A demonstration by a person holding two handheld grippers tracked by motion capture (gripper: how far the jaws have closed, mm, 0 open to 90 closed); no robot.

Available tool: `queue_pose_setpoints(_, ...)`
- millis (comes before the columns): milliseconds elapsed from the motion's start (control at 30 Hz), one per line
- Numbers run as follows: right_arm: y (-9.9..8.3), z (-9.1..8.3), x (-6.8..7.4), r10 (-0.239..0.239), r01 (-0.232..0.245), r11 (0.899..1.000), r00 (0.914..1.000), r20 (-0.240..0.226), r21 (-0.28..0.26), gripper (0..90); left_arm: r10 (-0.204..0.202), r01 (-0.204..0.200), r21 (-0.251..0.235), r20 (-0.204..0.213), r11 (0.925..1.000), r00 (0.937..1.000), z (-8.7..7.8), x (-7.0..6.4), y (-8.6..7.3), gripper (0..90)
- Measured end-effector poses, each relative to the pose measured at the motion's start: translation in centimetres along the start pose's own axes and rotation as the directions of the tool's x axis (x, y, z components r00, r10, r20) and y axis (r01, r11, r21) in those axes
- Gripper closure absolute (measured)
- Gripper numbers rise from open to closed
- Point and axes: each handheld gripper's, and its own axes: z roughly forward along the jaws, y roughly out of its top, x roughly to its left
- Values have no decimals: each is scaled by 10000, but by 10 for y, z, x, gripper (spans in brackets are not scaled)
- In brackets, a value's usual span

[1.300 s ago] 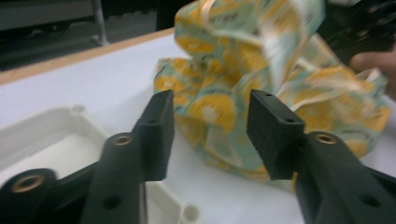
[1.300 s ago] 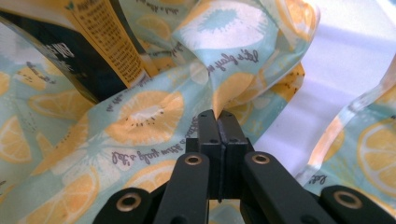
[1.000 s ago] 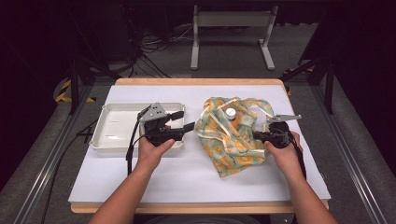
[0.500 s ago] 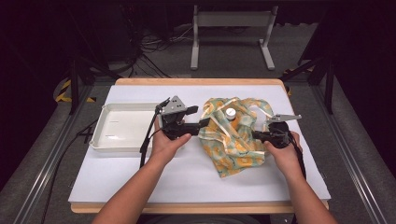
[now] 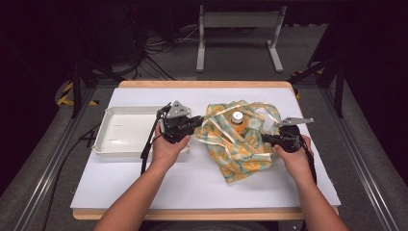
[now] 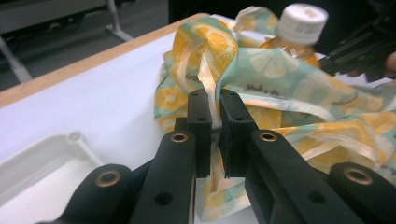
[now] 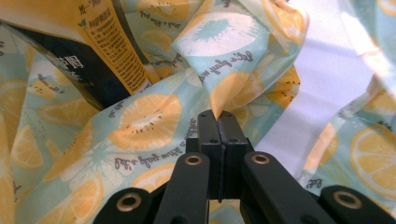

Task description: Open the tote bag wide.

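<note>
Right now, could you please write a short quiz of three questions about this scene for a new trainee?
1. True or false: the left gripper is shut on an edge of the lemon-print bag.
2. What does the right gripper hold: A) the white tray, B) a fold of the bag, C) the bottle cap?
3. What stands up out of the bag with a white cap?

Key: 1 true; 2 B; 3 a bottle.
</note>
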Motion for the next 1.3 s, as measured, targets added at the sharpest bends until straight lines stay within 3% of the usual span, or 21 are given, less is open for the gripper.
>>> queue_pose_setpoints(200,-1,-4,-7,117,-118,9999,9998,128,23,900,-234,244,728,-138,9970,9996,12,7,-14,842)
queue_pose_setpoints(500,-5,-10,-18,338,-339,9994,9989,323,44,900,-350,370,1668,-149,9853,9993,30,4,-35,848)
queue_pose_setpoints(833,-8,-8,-23,503,-512,9984,9979,397,236,900,-272,307,2502,-174,9677,9995,38,2,-56,856)
queue_pose_setpoints(867,-8,-7,-24,501,-511,9984,9978,425,242,900,-232,281,2687,-216,9628,9995,40,2,-60,856)
queue_pose_setpoints(1067,-11,-8,-30,569,-591,9977,9961,671,323,900,-218,287,2714,-283,9620,9994,39,1,-63,857)
queue_pose_setpoints(1300,-11,-12,-32,716,-731,9968,9962,495,309,856,-40,70,2678,-118,9634,9999,36,-3,-60,859)
